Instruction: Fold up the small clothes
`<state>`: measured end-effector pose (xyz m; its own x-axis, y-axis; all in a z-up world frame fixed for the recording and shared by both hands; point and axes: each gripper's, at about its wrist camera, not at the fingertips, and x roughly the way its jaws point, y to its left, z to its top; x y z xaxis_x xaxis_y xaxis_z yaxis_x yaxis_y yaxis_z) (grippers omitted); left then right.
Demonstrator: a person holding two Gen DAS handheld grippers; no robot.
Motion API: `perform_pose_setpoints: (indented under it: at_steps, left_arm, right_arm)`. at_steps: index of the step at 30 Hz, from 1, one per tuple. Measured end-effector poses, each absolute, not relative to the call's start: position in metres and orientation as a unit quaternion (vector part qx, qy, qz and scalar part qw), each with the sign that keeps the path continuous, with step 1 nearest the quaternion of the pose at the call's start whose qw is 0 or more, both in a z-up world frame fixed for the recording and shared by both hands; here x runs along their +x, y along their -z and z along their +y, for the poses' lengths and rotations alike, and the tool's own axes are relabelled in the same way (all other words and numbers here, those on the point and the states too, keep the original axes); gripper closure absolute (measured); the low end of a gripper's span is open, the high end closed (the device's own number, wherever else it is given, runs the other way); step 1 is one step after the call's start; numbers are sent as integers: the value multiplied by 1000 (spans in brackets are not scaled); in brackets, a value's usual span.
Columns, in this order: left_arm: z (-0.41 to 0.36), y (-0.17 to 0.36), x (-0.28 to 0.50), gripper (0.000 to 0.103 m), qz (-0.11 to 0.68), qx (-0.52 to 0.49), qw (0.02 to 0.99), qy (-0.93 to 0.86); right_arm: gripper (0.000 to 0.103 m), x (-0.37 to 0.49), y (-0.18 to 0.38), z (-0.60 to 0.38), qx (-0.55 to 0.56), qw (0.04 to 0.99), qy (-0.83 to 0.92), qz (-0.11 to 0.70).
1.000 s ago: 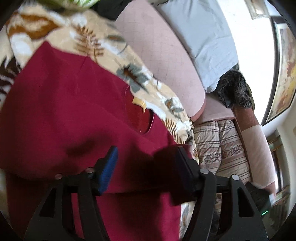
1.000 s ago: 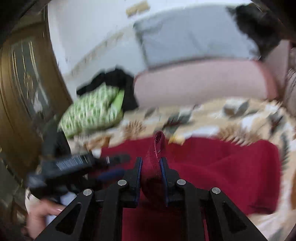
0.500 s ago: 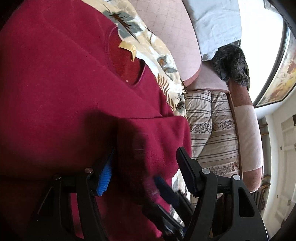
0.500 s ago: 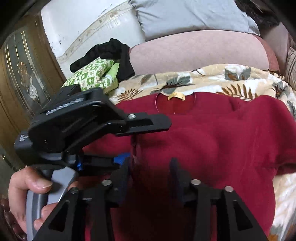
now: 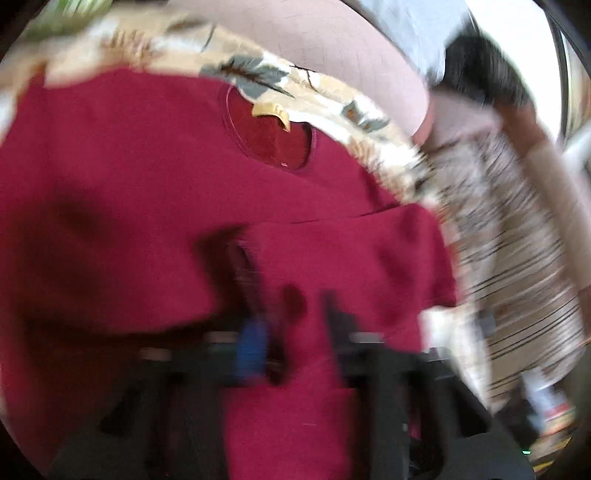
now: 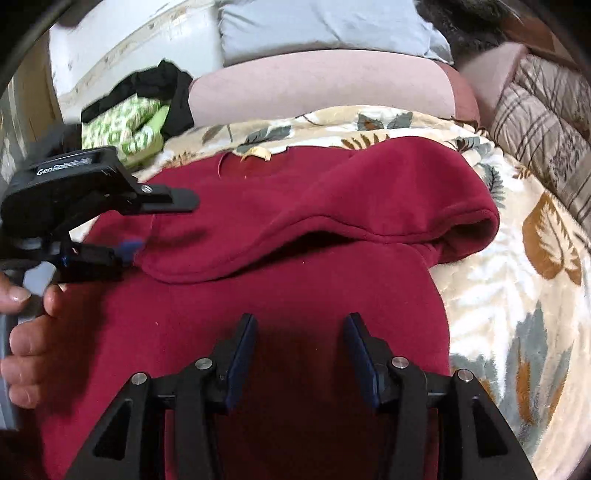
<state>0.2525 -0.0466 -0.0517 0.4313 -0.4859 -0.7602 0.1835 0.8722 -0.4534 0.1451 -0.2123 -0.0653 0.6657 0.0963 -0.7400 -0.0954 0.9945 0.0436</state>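
A dark red fleece top (image 6: pixel 295 280) lies on a leaf-patterned blanket (image 6: pixel 524 295), neckline with a yellow label (image 6: pixel 258 152) at the far side. One side flap (image 6: pixel 369 206) is folded across its body. My right gripper (image 6: pixel 301 328) is open and empty just above the top's near part. My left gripper (image 6: pixel 129 251) sits at the flap's left end, hand-held; its jaws are hidden by cloth there. The left wrist view is blurred: the top (image 5: pixel 147 184) fills it, and the left gripper (image 5: pixel 291 321) hovers over the flap with a gap between its fingers.
A pink cushion (image 6: pixel 317 85) and a grey pillow (image 6: pixel 314 26) lie behind the blanket. A green patterned cloth (image 6: pixel 122 125) and a black garment (image 6: pixel 162 85) lie at the back left. A striped quilt (image 6: pixel 546 122) lies at the right.
My right gripper has let go of the red cloth and pulled back toward the near edge. The flap now lies folded over the body. My left gripper has shifted; its view swung and blurred.
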Motion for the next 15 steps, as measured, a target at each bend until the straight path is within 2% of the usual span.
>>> perform_pose_setpoints:
  at_steps: [2, 4, 6, 7, 9, 15]
  left_arm:
    - [-54, 40, 247, 99, 465, -108, 856, 198]
    - [-59, 6, 237, 99, 388, -71, 895, 208]
    - [-51, -26, 231, 99, 311, -74, 920, 226]
    - [-44, -32, 233, 99, 298, -77, 926, 219]
    - [-25, -32, 243, 99, 297, -97, 929, 199]
    - [43, -1, 271, 99, 356, -157, 917, 89]
  right_arm:
    - [47, 145, 67, -206, -23, 912, -50, 406]
    - [46, 144, 69, -204, -29, 912, -49, 406]
    - [45, 145, 69, -206, -26, 913, -50, 405]
    - [45, 145, 69, -206, -26, 913, -50, 405]
    - [45, 145, 70, -206, -26, 913, -51, 405]
    - [43, 147, 71, -206, -28, 913, -50, 404]
